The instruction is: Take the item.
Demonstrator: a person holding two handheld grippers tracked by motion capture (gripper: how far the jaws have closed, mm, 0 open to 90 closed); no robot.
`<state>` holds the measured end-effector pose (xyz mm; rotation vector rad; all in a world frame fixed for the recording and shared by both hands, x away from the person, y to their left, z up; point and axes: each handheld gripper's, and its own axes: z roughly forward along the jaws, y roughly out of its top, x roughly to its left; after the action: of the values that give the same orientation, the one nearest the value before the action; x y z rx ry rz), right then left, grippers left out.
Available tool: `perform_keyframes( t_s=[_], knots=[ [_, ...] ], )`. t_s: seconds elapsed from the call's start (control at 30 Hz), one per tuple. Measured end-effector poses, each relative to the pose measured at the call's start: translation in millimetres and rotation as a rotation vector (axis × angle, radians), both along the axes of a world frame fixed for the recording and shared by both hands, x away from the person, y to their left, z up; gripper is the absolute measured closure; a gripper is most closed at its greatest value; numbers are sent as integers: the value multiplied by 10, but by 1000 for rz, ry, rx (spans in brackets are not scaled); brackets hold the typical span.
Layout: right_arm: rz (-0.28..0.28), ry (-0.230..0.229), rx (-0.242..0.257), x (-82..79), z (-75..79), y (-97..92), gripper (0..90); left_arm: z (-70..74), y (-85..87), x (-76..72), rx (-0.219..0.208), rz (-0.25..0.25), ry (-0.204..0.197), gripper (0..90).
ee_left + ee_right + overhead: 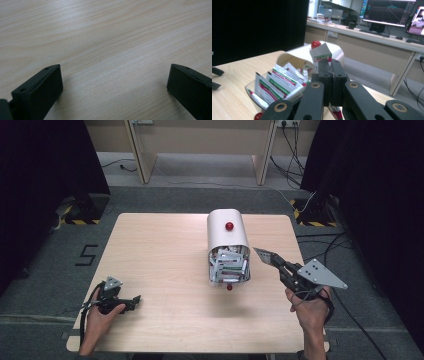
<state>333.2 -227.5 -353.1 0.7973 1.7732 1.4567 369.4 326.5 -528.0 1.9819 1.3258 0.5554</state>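
Note:
A white box (228, 236) with a curved lid and a red knob (229, 226) lies near the middle of the wooden table (165, 250). Its open end faces me and is packed with several white sachets (229, 266) printed red and green. My right gripper (272, 260) hovers just right of that opening, shut on one sachet (262, 255). In the right gripper view the sachet (321, 54) sticks up from between the closed jaws of my right gripper (331, 68), with the box (287, 56) and its sachets (279, 82) behind. My left gripper (135, 299) rests at the front left; its view shows my left gripper (113, 82) open over bare wood.
A second red knob (229, 287) sits at the box's near edge. Black curtains flank the table. Cables (320, 240) trail on the floor to the right, and wooden desk legs (142, 155) stand beyond the far edge.

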Motion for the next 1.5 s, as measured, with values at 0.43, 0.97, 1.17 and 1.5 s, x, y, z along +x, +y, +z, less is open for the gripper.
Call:
perform_keyframes(
  t_s=[0.43, 0.97, 1.17, 1.5],
  knots=[
    [-58, 56, -4, 141, -177, -124, 896, 0, 0, 0, 0, 0, 0, 0],
    [-110, 133, -14, 326, -433, -255, 895, 0, 1, 1, 1, 0, 1, 0],
    [-125, 148, -10, 362, -488, -296, 895, 0, 1, 0, 1, 0, 1, 0],
    [-138, 181, -24, 425, -603, -303, 895, 0, 1, 1, 1, 0, 1, 0]
  ],
)
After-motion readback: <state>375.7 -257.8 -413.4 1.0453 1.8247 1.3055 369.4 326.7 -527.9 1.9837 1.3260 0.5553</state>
